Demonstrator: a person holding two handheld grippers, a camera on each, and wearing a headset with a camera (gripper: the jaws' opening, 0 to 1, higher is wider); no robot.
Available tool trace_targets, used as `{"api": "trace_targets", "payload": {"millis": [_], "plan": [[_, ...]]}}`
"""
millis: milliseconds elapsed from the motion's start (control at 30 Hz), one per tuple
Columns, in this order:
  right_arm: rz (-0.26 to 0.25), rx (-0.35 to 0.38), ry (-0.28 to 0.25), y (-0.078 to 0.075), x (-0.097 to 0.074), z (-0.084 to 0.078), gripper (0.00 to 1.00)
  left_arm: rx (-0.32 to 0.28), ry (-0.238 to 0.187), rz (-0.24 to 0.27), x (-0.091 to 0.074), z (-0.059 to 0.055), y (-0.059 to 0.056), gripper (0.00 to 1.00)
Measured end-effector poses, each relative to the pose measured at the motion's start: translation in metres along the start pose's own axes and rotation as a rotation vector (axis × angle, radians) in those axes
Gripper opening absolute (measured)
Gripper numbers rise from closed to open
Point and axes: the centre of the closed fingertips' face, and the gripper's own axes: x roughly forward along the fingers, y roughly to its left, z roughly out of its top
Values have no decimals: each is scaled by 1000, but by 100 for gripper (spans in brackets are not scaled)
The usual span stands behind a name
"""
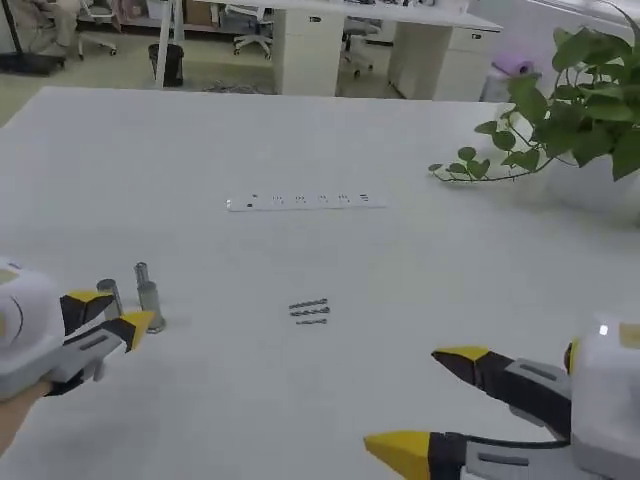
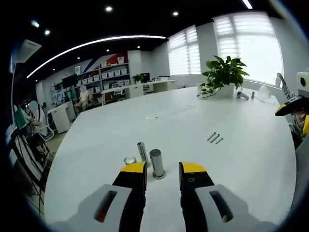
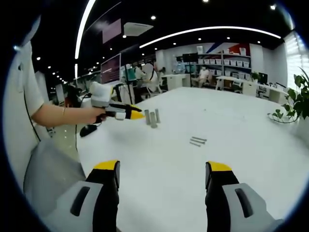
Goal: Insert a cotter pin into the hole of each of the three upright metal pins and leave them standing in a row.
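at the lower left of the head view, we saw the left gripper (image 1: pixel 118 310) held just beside the three metal pins (image 1: pixel 148 296). the pins stood upright in a tight cluster on the white surface (image 1: pixel 300 130). the yellow-tipped fingers (image 1: pixel 143 321) of that gripper were parted by a narrow gap and held nothing. in the left gripper view, one pin rose just beyond that gap at the centre of the frame, and the other two stood to its left. we could not tell whether a fingertip touched any pin.

near the middle of the head view lay the three cotter pins (image 1: pixel 309 310), side by side and flat on the surface, well apart from the metal pins and from both grippers. at the lower right of that view was the right gripper (image 1: pixel 420 400), its fingers (image 1: pixel 455 357) spread wide and empty. in the right gripper view the cotter pins lay just above centre, and the left gripper showed at the upper left, held in a person's hand (image 3: pixel 94 116).

a white power strip (image 1: pixel 305 201) lay higher in the head view, and a potted plant (image 1: pixel 575 110) stood at its upper right.
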Motion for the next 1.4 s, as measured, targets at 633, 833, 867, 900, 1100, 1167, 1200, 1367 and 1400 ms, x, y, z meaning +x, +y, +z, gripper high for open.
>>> {"api": "trace_targets", "payload": {"millis": [633, 833, 867, 900, 1100, 1167, 1200, 1367, 1400], "plan": [[14, 11, 5, -8, 12, 1, 72, 20, 52, 38, 45, -20, 8, 17], [21, 15, 18, -9, 17, -4, 72, 14, 48, 50, 51, -22, 11, 15], [21, 15, 21, -9, 17, -5, 72, 14, 48, 50, 52, -22, 11, 14], [21, 13, 23, -9, 17, -5, 72, 16, 49, 51, 52, -22, 11, 13], [22, 12, 29, -10, 18, -6, 72, 8, 44, 53, 55, -21, 12, 12], [21, 12, 30, -10, 18, -6, 72, -13, 42, 48, 55, -20, 13, 12], [21, 12, 31, -10, 18, -6, 72, -19, 42, 46, 55, -20, 13, 11], [22, 9, 34, -10, 19, -6, 72, -22, 38, 40, 55, -20, 10, 11], [21, 8, 36, -10, 18, -7, 72, -21, 39, 35, 55, -19, 9, 11]]}}
